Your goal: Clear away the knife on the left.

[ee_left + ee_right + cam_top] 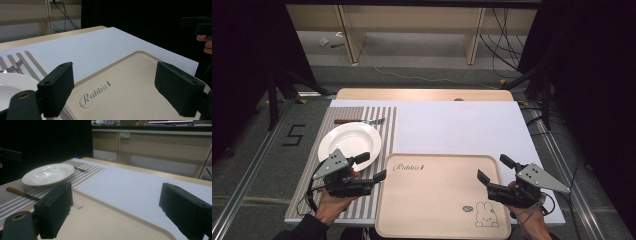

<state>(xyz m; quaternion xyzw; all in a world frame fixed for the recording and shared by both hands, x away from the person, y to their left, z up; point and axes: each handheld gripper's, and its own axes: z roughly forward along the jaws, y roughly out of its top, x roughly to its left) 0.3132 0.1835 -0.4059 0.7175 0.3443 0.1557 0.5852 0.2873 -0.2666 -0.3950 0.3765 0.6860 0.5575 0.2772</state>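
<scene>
While both black grippers hover with jaws spread and nothing between them, the beige tray (439, 200) lies flat at the desk's near edge. It is a smooth, matte rectangle with rounded corners, a low rim, a script word and a rabbit drawing. Left gripper (373, 167) hangs at its left rim, right gripper (495, 169) over its right part. Beside it, a glossy round white plate (349, 140) rests on the striped woven mat (388, 125), a wooden-handled fork (358, 121) beyond.
</scene>
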